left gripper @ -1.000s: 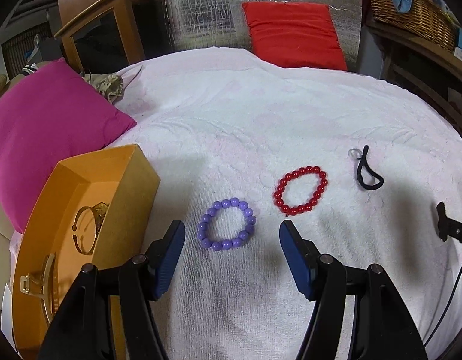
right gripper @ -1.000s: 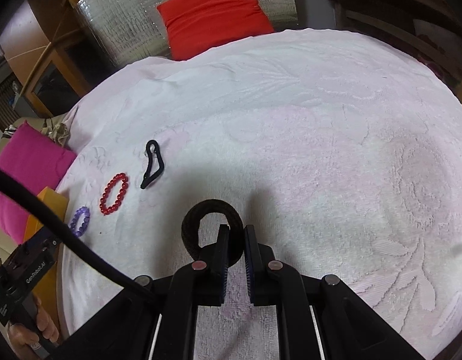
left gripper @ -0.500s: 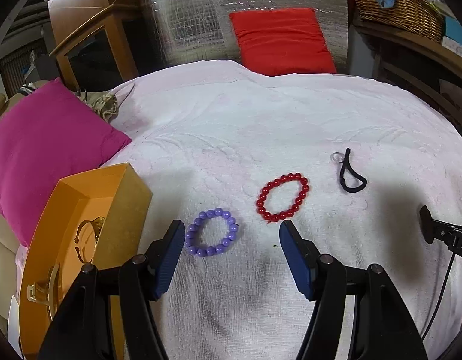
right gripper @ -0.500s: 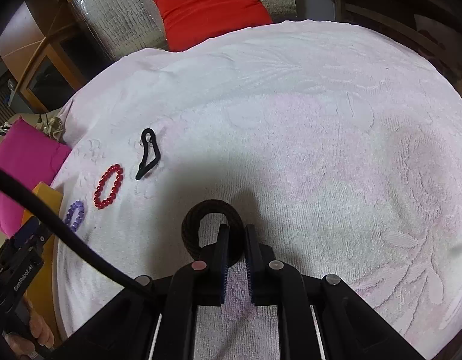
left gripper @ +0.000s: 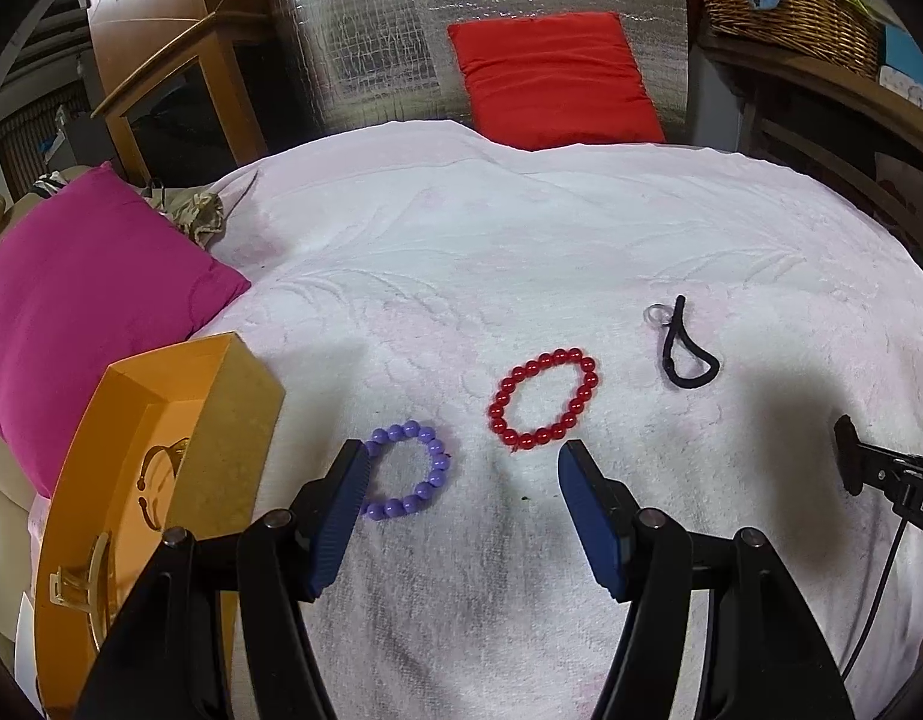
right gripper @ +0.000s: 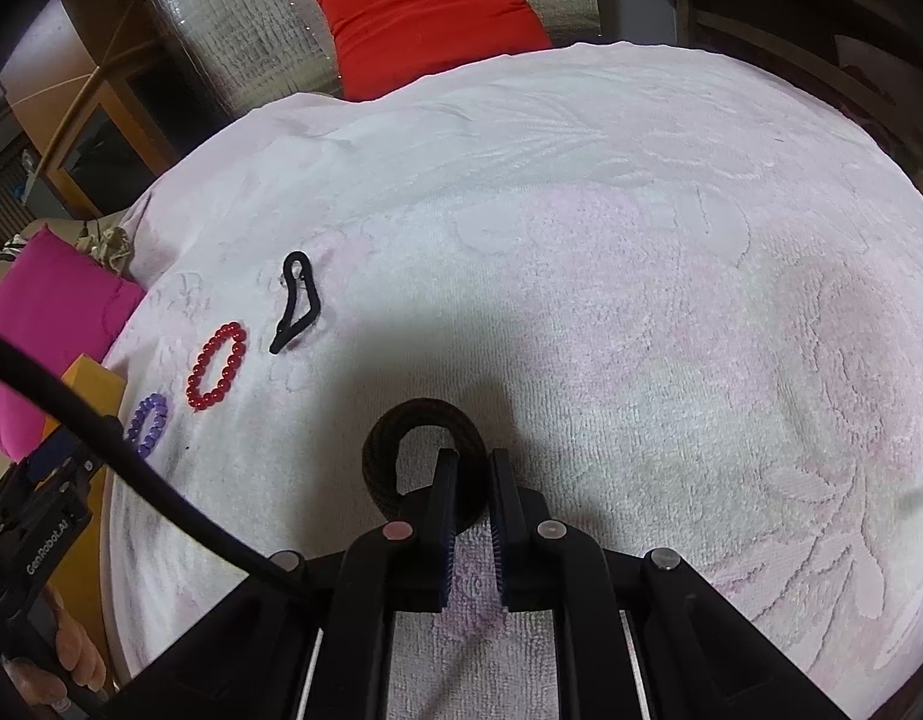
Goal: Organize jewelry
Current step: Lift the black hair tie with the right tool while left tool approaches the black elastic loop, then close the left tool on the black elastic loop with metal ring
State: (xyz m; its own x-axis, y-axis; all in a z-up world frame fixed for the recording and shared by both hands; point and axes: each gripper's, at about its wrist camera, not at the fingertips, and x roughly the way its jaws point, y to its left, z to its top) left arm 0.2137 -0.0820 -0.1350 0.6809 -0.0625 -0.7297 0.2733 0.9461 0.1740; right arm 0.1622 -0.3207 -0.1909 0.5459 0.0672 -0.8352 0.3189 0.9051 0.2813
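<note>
Right hand-held gripper (right gripper: 472, 483) is clamped on a thick dark brown hair tie (right gripper: 422, 456) just above the white towel-covered bed (right gripper: 641, 300). Left hand-held gripper (left gripper: 458, 480) hovers with its fingers spread wide, the purple bead bracelet (left gripper: 408, 471) lying at its left fingertip (left gripper: 347, 483). Beyond lie a red bead bracelet (left gripper: 544, 399) and a thin black hair tie (left gripper: 686, 354). An orange box (left gripper: 161, 420) at the left holds a bangle (left gripper: 158, 474) and a hair claw (left gripper: 80, 588).

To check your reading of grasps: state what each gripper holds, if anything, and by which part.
The right gripper pinches the dark hair tie by the near side of its loop. The left gripper is open and holds nothing.
</note>
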